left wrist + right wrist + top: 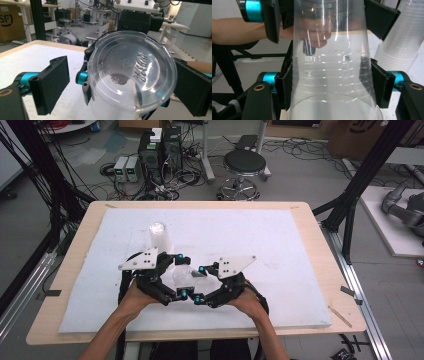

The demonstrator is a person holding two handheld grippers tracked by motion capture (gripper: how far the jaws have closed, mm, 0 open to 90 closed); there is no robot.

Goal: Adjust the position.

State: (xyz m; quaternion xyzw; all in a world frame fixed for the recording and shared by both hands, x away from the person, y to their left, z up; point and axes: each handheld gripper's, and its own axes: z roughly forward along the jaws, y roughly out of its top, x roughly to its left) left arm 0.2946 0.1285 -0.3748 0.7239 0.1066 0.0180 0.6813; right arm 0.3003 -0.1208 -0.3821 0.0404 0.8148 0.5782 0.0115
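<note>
A clear plastic cup (187, 275) lies on its side in the air between my two grippers, just above the white mat (280, 245). My right gripper (200, 283) is shut on the cup's wide part; in the right gripper view its pads (287, 86) press both walls of the cup (332, 62). My left gripper (182, 275) stands open around the narrow bottom end. In the left gripper view the embossed base of the cup (130, 72) faces the camera, and the left pad (53, 82) is well clear of it.
A tall stack of clear cups (159, 236) stands upright on the mat just behind the left gripper, and the stack (399, 47) sits at the right of the right gripper view. The wooden table edge (330, 270) frames the mat. A stool (244, 165) and computers stand on the floor beyond.
</note>
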